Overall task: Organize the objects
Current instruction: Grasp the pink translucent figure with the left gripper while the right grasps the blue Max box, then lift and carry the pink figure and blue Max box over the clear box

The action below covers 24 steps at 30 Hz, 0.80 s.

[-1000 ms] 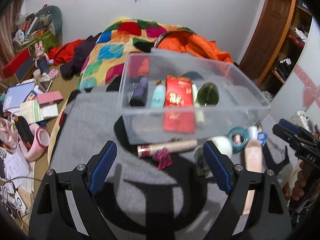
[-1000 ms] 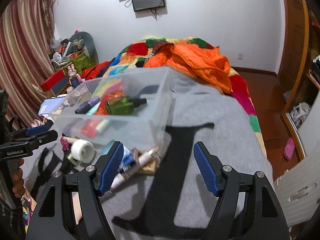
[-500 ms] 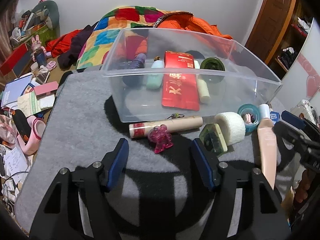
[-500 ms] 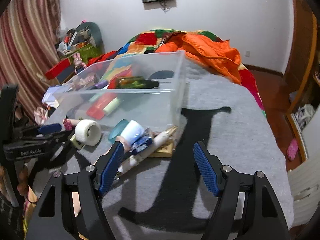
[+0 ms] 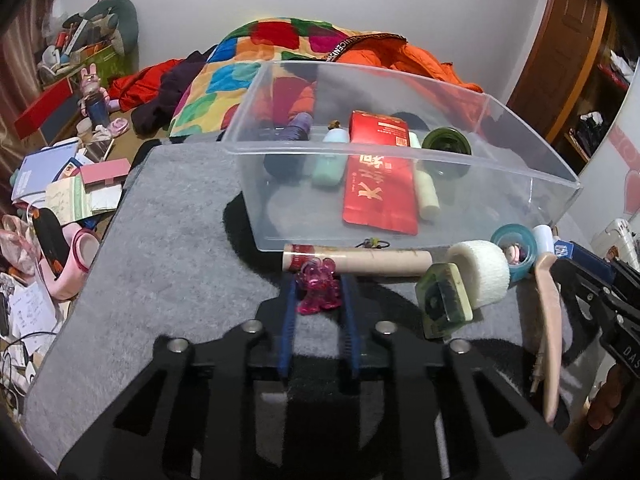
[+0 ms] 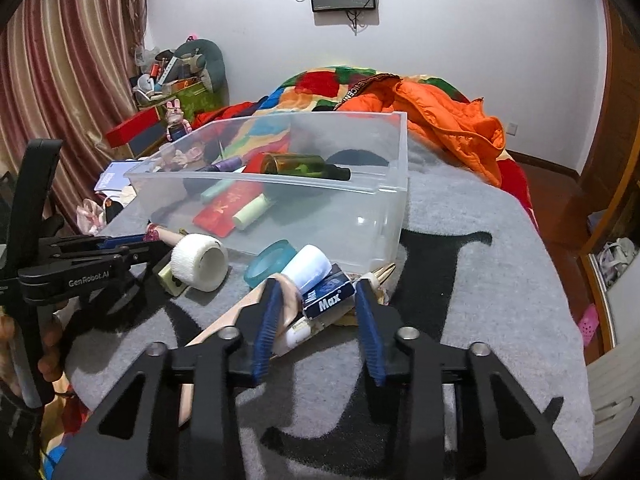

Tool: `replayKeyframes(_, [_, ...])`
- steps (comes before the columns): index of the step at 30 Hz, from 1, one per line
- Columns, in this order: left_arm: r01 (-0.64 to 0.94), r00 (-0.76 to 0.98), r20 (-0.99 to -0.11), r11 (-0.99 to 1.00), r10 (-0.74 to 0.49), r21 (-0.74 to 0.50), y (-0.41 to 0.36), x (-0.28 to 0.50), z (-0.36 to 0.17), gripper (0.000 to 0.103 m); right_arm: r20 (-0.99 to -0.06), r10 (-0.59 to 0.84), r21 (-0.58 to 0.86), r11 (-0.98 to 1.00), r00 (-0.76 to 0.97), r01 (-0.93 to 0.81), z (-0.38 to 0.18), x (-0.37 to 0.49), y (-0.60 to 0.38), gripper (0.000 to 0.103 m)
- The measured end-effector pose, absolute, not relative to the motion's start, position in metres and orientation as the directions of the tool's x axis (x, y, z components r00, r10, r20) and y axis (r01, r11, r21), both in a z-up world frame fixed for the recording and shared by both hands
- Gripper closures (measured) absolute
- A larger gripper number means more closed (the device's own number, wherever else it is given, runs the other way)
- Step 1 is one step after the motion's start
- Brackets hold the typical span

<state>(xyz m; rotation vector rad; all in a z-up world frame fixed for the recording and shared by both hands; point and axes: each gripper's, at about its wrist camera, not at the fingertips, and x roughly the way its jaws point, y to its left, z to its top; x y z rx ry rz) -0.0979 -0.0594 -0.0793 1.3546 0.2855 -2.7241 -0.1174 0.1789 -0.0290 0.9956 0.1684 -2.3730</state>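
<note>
Both narrowed: left hand-held gripper (image 5: 318, 294) pinches pink figurine (image 5: 319, 290), right hand-held gripper (image 6: 316, 300) straddles blue box (image 6: 329, 295).

I count one clear bin (image 5: 400, 152) holding five things: one purple bottle (image 5: 294, 128), one mint tube (image 5: 330, 160), one red packet (image 5: 378, 176), one pale stick (image 5: 427, 196) and one green bottle (image 5: 446, 144). Outside it I see one pink figurine (image 5: 318, 290), one beige tube (image 5: 360, 262), one white tape roll (image 5: 480, 276), one teal ring (image 5: 514, 246) and one blue Max box (image 6: 328, 294).
</note>
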Motion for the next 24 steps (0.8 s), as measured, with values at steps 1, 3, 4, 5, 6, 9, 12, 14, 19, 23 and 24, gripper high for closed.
replayKeyframes(1, [0.159,-0.607,-0.795,-0.978,0.01,-0.134,-0.059,-0.096,-0.079,0.083,-0.692,-0.446,0.097,-0.837,-0.568,0.538,-0.028,-0.117,0.179,0.08])
replayKeyframes(3, [0.155,-0.612,-0.791,-0.978,0.017,-0.14,-0.06,-0.092,-0.078,0.083,-0.696,-0.444,0.098,-0.837,-0.564,0.538,-0.028,-0.117,0.18,0.081])
replayKeyframes(4, [0.151,-0.615,-0.788,-0.978,0.02,-0.143,-0.059,-0.089,-0.078,0.083,-0.697,-0.446,0.103,-0.837,-0.561,0.538,-0.028,-0.117,0.181,0.081])
replayKeyframes(5, [0.148,-0.616,-0.788,-0.979,0.022,-0.143,-0.059,-0.086,-0.078,0.083,-0.697,-0.448,0.106,-0.837,-0.56,0.537,-0.028,-0.116,0.182,0.081])
replayKeyframes(6, [0.145,-0.617,-0.787,-0.979,0.024,-0.144,-0.059,-0.084,-0.078,0.083,-0.697,-0.449,0.107,-0.836,-0.559,0.538,-0.028,-0.116,0.182,0.081])
replayKeyframes(9, [0.129,-0.62,-0.783,-0.978,0.05,-0.164,-0.056,-0.077,-0.076,0.083,-0.697,-0.45,0.109,-0.835,-0.557,0.539,-0.029,-0.113,0.184,0.081])
replayKeyframes(12, [0.12,-0.623,-0.779,-0.976,0.067,-0.18,-0.054,-0.07,-0.073,0.083,-0.699,-0.449,0.106,-0.835,-0.557,0.54,-0.028,-0.109,0.187,0.082])
replayKeyframes(14, [0.114,-0.624,-0.777,-0.973,0.085,-0.198,-0.053,-0.067,-0.072,0.083,-0.699,-0.448,0.107,-0.836,-0.558,0.538,-0.028,-0.106,0.19,0.082])
replayKeyframes(19, [0.102,-0.627,-0.771,-0.969,0.111,-0.223,-0.046,-0.06,-0.07,0.083,-0.697,-0.445,0.11,-0.841,-0.563,0.529,-0.025,-0.099,0.2,0.082])
replayKeyframes(23, [0.088,-0.636,-0.761,-0.968,0.128,-0.236,-0.041,-0.056,-0.065,0.083,-0.685,-0.438,0.1,-0.848,-0.582,0.52,-0.018,-0.092,0.208,0.082])
replayKeyframes(24, [0.083,-0.639,-0.758,-0.968,0.131,-0.238,-0.04,-0.056,-0.063,0.083,-0.682,-0.437,0.099,-0.85,-0.587,0.518,-0.016,-0.09,0.21,0.082])
